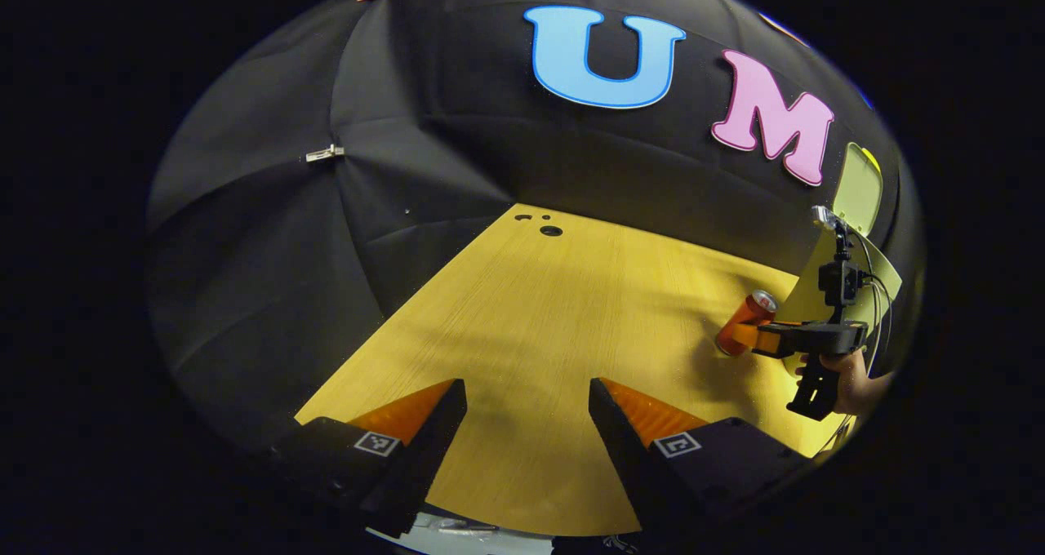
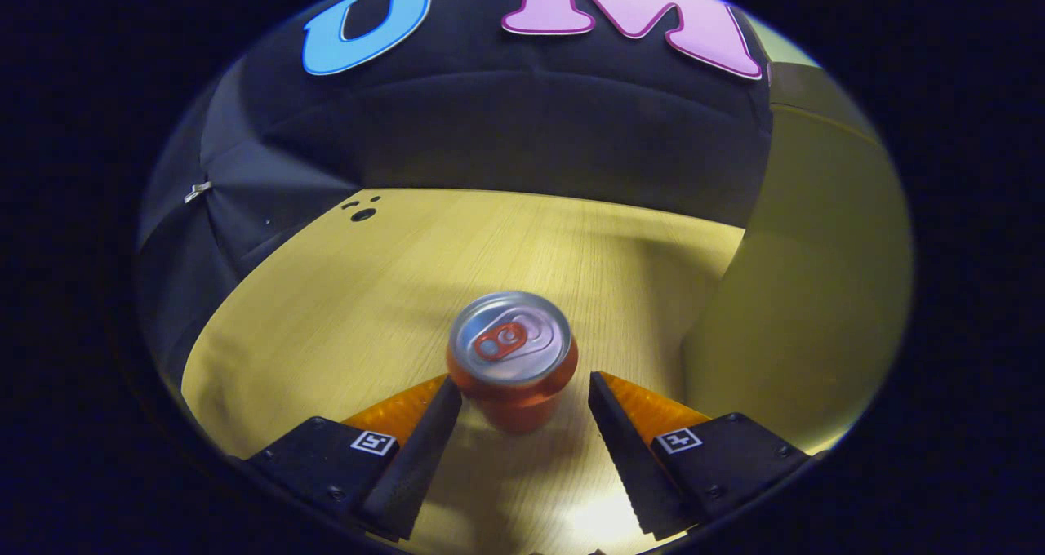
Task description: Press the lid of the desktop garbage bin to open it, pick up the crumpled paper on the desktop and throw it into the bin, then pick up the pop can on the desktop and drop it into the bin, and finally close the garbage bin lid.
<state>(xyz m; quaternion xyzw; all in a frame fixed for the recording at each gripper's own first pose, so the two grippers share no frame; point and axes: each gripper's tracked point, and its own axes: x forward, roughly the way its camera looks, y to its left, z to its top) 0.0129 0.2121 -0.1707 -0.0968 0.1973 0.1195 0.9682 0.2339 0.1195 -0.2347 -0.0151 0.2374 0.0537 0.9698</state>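
Left gripper [image 1: 527,400]: jaws spread wide, nothing between them, held low over bare wooden desktop [image 1: 522,318]. Parked well apart from the work, probably so as not to crowd the other hand.

Farther right in the left gripper view: pop can [image 1: 744,321] near the desktop's right side, appearing tilted there, likely the fisheye. Right gripper [image 1: 755,339] reaching in from the right at can height, a hand [image 1: 849,375] on its grip. Just behind, pale green garbage bin [image 1: 816,294], lid [image 1: 857,188] raised against the black cloth wall. Bin open, so pressing step judged done. No crumpled paper on the desktop as shown; probably already in the bin, inside not visible.

Right gripper view: can [image 2: 513,359] upright on the desktop, centred between the fingers [image 2: 412,449], silver top with pull tab facing the camera. Jaws open wider than the can, a gap showing on each side; no contact yet. Approach level and square, evidently to clamp the side wall at mid-body. Bin wall [image 2: 804,294] close on the right, so only a short carry once lifted.

Step in hand, as judged: closing on the can. Thin smooth wall: likely to slip or dent under an uneven squeeze. Remaining: drop the can in, shut the lid.
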